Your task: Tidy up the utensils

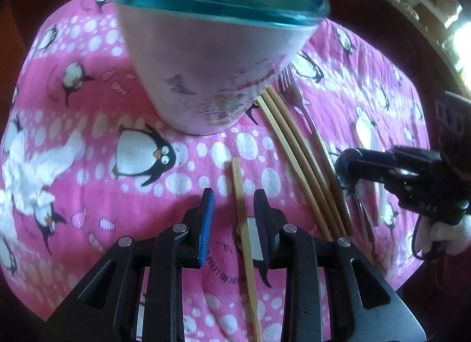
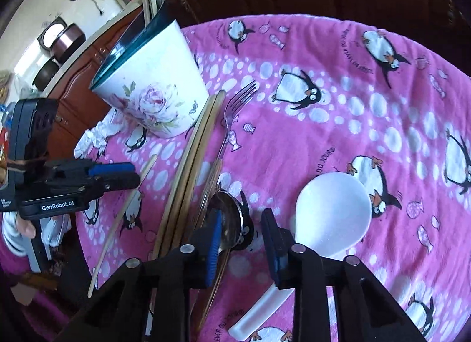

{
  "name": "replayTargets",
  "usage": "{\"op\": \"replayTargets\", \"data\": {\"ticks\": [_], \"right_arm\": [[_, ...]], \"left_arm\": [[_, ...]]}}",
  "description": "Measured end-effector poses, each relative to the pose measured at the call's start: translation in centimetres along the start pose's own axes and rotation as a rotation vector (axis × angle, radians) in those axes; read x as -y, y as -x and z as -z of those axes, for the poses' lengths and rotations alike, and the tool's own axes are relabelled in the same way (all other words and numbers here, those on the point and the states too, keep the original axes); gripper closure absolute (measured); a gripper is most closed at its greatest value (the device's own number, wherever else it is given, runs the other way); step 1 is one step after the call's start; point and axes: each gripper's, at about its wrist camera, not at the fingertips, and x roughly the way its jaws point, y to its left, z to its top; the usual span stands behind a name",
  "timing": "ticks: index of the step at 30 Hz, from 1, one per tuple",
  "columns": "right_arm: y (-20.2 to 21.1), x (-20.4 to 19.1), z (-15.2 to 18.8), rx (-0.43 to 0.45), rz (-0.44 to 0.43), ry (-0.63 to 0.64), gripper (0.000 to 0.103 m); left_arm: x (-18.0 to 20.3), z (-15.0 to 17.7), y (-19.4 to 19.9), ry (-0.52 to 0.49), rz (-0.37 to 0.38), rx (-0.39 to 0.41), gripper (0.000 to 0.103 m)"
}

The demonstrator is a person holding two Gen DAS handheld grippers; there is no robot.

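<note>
The left tool (image 1: pixel 234 209) is spread, its fingers straddling a lone chopstick (image 1: pixel 242 209) flat on the pink penguin cloth (image 1: pixel 88 165) at lower centre of its view. Shut off-centre, the thin stick could roll or pivot out, or the fingers could snag the fleece. The right tool (image 2: pixel 241 239) is also spread, over the metal spoon (image 2: pixel 229 218) at lower centre; beside it lie the chopstick bundle (image 2: pixel 188 171), fork (image 2: pixel 232 112) and white spoon (image 2: pixel 332 212). The floral cup (image 2: pixel 147 86), upper left, already holds chopsticks; a careless insertion might tip it.
</note>
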Motion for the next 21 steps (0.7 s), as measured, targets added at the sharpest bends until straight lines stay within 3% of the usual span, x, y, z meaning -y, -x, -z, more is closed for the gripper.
{"op": "replayTargets", "data": {"ticks": [4, 6, 15, 18, 21], "right_arm": [[-0.4, -0.2, -0.7, -0.02, -0.011, 0.025, 0.093], [-0.6, -0.7, -1.0, -0.026, 0.001, 0.044, 0.096], [3.0, -1.4, -0.6, 0.033, -0.003, 0.035, 0.101], [3.8, -1.5, -0.6, 0.065, 0.037, 0.05, 0.101], [3.1, -1.5, -0.8, 0.022, 0.027, 0.059, 0.098]], "left_arm": [[0.9, -0.7, -1.1, -0.052, -0.029, -0.015, 0.081], [1.0, -0.9, -1.4, -0.073, -0.059, -0.012, 0.095], [-0.4, -0.8, 2.0, 0.003, -0.011, 0.057, 0.099], [-0.9, -0.5, 3.5, 0.014, -0.006, 0.084, 0.099], [-1.3, 0.0, 4.4, 0.031, 0.002, 0.094, 0.099]]}}
